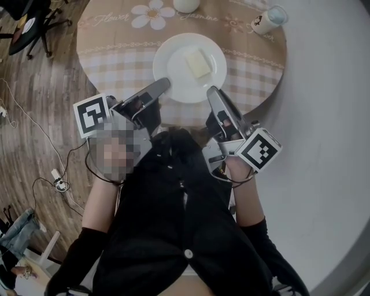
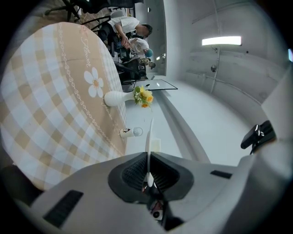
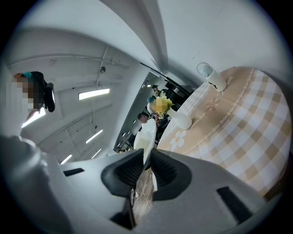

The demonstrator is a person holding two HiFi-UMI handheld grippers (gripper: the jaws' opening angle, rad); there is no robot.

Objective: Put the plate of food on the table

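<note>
**Plate held by both grippers over the near side of the table**

The white plate [image 1: 175, 68] lies over the near part of the round table [image 1: 115, 55], which has a beige checked cloth. A pale yellow block of food [image 1: 197, 62] sits on its middle. The left gripper [image 1: 163, 85] pinches the plate's near-left rim. In the left gripper view the thin rim runs edge-on between the pads, and the jaws are narrow and closed on it. The right gripper [image 1: 213, 92] clamps the near-right rim in the same way, its jaws tight on the white edge. No view shows whether the plate rests on the cloth or hangs just above it. At the far edge stands a white vase [image 1: 186, 4], and far right a small bottle [image 1: 269, 20] lies on its side.
</note>
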